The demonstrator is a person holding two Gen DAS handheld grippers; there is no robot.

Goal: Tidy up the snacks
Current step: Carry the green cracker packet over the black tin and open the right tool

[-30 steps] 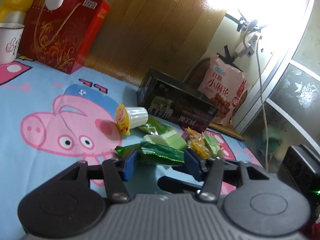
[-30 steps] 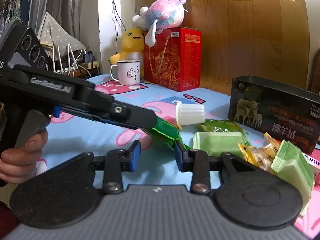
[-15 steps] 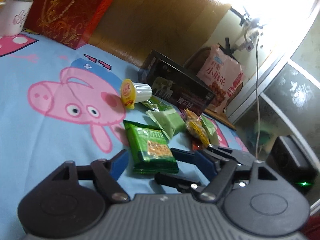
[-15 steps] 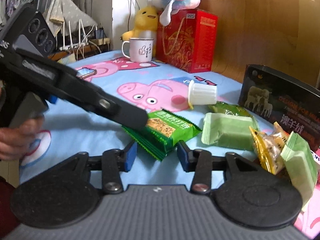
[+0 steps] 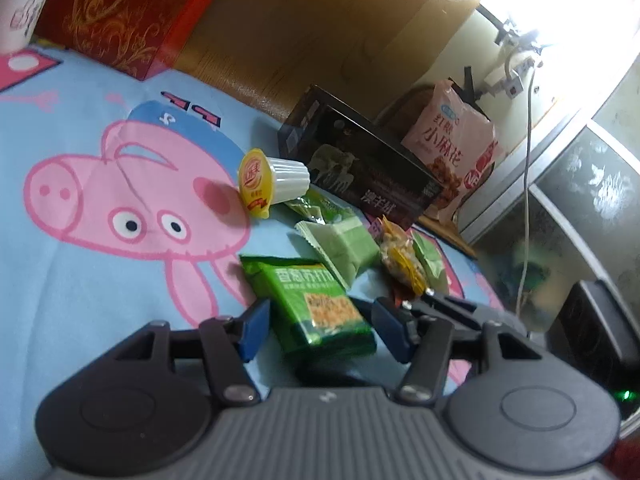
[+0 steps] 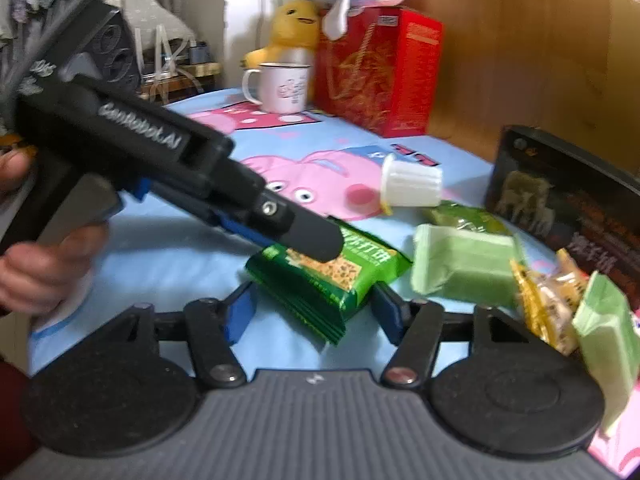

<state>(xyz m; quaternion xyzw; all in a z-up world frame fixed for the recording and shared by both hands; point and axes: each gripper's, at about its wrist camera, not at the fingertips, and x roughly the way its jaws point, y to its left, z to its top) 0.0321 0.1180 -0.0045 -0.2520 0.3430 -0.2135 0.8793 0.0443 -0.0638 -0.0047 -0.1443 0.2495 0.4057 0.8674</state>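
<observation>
**Green cracker packet between two sets of fingers**

A blue cartoon-pig sheet covers the surface, backed by a wood panel. From the left: a white mug, a red gift box, a toppled jelly cup, pale green packets, a dark box. The green cracker packet lies flat. The left gripper angles down over it, fingers closing but not touching. The right gripper straddles its near end, fingers widening.
</observation>
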